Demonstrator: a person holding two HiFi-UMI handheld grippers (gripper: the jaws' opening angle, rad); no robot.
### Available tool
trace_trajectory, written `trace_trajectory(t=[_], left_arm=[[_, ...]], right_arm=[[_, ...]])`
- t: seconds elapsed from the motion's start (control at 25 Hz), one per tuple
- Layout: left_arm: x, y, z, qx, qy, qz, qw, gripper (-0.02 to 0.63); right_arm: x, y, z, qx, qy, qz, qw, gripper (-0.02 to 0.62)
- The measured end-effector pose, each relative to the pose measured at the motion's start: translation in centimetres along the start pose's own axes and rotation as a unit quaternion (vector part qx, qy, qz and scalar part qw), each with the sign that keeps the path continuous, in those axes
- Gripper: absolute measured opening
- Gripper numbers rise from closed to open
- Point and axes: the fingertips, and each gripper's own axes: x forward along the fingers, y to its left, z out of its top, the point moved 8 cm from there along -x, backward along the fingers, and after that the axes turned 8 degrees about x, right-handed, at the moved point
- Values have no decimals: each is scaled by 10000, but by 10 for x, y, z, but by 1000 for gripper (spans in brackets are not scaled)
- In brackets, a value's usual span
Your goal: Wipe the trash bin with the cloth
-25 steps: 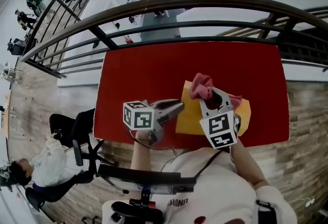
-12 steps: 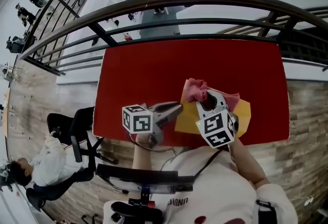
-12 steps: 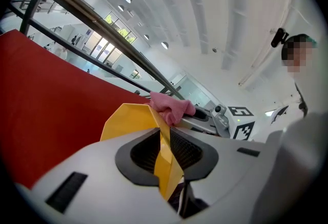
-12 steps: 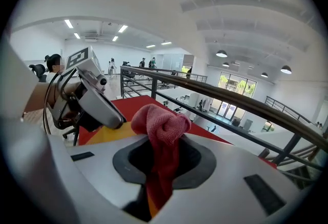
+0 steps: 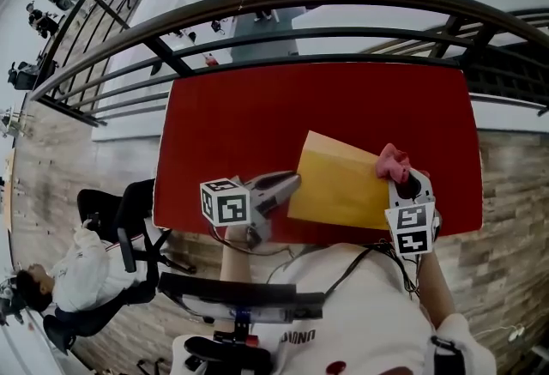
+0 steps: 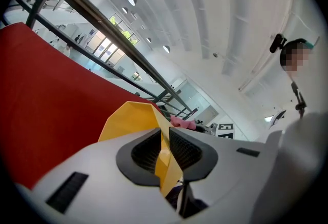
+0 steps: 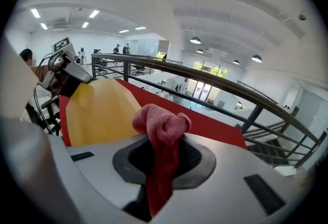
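A yellow trash bin [image 5: 339,180] lies flat on the red table [image 5: 257,116], near its front edge. My left gripper [image 5: 294,182] holds the bin's left edge [image 6: 130,118]; its jaws have just been closing and now pinch the thin yellow wall between the pads. At the bin's right corner my right gripper [image 5: 397,172] is shut on a bunched pink cloth [image 5: 391,162]. In the right gripper view the cloth [image 7: 161,125] bulges out of the jaws, with the bin [image 7: 97,110] to the left of it.
A dark metal railing [image 5: 300,4] runs behind the table's far edge, with a lower floor beyond it. A person sits on an office chair [image 5: 81,270] at the lower left. Bare red tabletop stretches beyond the bin and to its left.
My right gripper has carried the pink cloth from the top of the bin to its right corner, leaving the yellow face bare. The left gripper has stayed at the bin's left edge.
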Motion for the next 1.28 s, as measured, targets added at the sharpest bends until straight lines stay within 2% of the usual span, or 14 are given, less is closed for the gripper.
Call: trace_trajectory(t=[0.2,0.36,0.48,0.64,0.72,0.84,1.04,1.28], left_arm=[[-3,1,-2,-96,-41,-134,9999,51],[0,0,6,382,177,-120,9990,52],[7,8,17,481,383,-82,9981,54],[26,16,31,595,848,-379,9939,69],[35,20,35,491,945,-584,9926,69],[41,26,38,263,713,-731,9944,69],[48,28,40,137,-143,-606,9980,59],[43,29,44,226,-895,-357,9951,44]], right_arm=[[-8,-21,-17,235,120,-392,9989,61],[-8,-20,-19,117,48,-448,9989,61],[-7,-19,-20,40,23,-465,9989,61],[-5,-21,-18,77,1,-446,9990,61],[-5,-21,-18,85,7,-465,9989,61],[-3,-22,-19,140,35,-483,9987,61],[-1,-25,-18,216,20,-522,9984,61],[5,-23,17,230,-484,-563,9970,61]])
